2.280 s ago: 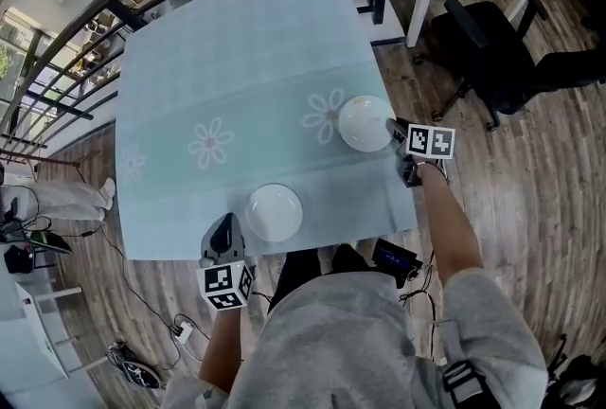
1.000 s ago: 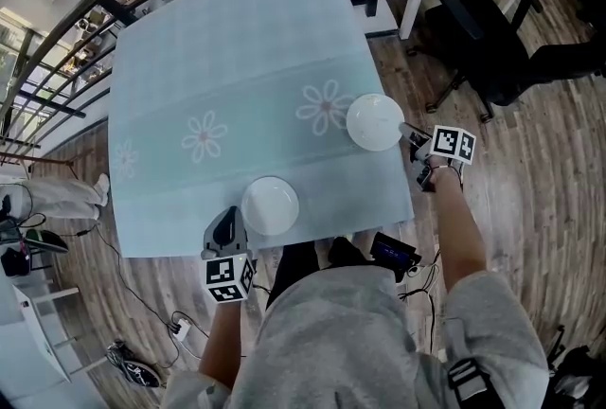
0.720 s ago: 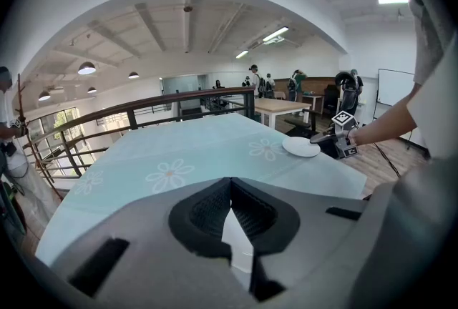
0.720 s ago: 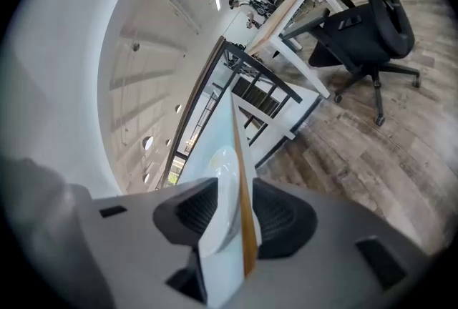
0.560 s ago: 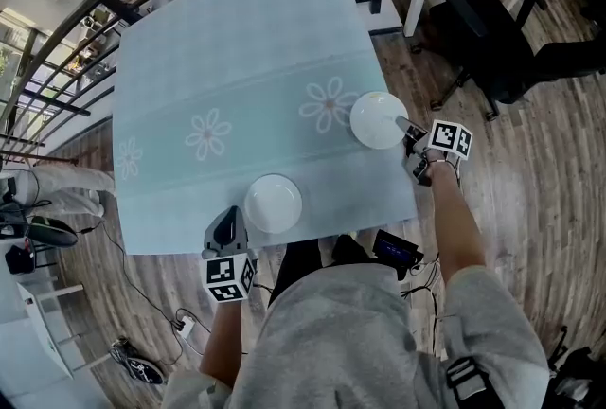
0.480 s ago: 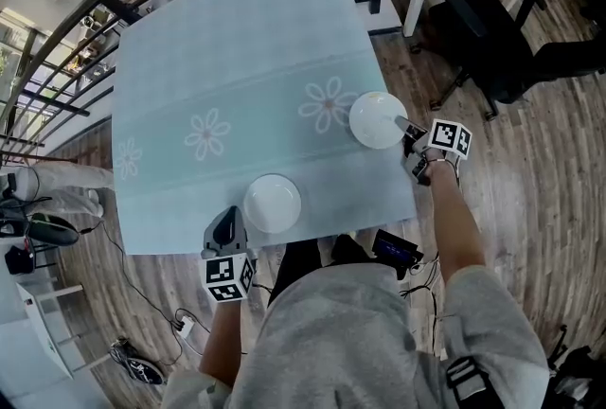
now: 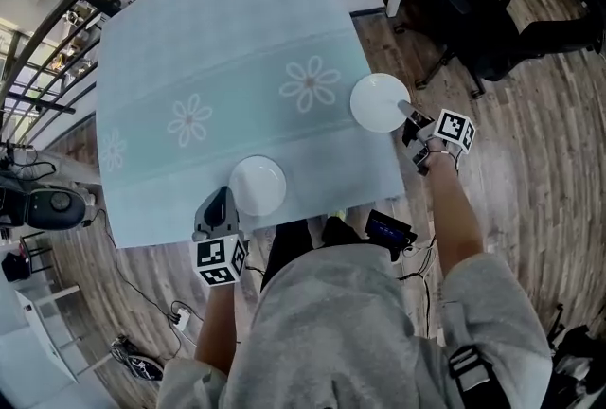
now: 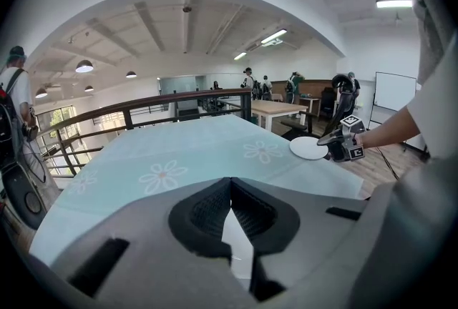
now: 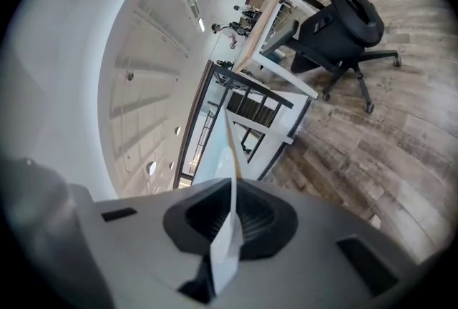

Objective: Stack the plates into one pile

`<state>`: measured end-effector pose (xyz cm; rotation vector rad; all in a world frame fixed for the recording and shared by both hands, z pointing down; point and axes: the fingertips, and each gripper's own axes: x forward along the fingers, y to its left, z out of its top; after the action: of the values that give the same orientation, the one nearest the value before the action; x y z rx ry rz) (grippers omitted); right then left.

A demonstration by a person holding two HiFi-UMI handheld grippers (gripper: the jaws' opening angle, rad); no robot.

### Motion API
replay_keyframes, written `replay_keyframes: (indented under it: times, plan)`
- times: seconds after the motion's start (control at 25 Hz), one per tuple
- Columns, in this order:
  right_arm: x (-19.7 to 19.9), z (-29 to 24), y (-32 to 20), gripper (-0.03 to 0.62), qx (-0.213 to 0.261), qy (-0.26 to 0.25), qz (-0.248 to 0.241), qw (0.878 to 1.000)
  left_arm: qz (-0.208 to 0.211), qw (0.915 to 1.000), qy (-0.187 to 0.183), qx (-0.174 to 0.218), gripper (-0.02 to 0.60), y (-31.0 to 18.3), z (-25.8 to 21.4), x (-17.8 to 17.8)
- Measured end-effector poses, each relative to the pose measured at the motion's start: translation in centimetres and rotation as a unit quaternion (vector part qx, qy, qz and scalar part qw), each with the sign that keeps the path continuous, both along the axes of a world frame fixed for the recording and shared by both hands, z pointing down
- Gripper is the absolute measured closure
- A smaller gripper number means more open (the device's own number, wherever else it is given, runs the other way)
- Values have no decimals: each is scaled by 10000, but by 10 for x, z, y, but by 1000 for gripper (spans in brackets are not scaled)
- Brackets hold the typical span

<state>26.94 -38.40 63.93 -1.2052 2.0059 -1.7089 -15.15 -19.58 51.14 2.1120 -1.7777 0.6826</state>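
I'm watching a person at the near edge of the table (image 7: 237,28), which has a pale blue cloth with daisies on it, and there's a gripper in each hand. The right gripper (image 7: 407,111) comes in from the table's right side and has the right plate (image 7: 377,100) by its rim. Its jaws have just been closing, and in the right gripper view the pads are clamped on the white rim, which runs edge-on between them and out past the tips. That plate is at the table's right edge, just beside a daisy, with part of it out over the floor (image 7: 530,208). I can't tell whether it rests on the cloth or hangs clear of it. The left gripper (image 7: 219,197) is down at the near edge, just left of the left plate (image 7: 257,186), which lies flat on the cloth close to that edge. Its jaws are pressed together at the tips and grasp nothing. In the left gripper view a sliver of white shows through the gap lower down, and I can't say what it is. The two plates are well apart, one towards each near corner. Off the table's right side stands a black chair (image 7: 473,14), and a railing (image 8: 179,96) runs along the far side.
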Motion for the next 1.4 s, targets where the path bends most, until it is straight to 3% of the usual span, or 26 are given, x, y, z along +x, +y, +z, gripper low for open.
replay_keyframes:
  times: [0.28,0.56,1.0,1.4]
  plan:
    - [8,-21,24,562,109,-358,219,9991,50,10000,40,48,561,1,-1,11]
    - [-10,-38,40,560,108,-455,269,9985,78,9998,135,83,561,0,5,19]
    - [-133,-55,94,560,85,-730,-222,9970,49,9992,317,235,561,34,1,-14]
    - [-233,-50,146,560,-41,-765,-421,9962,-400,9973,576,199,561,107,2,-64]
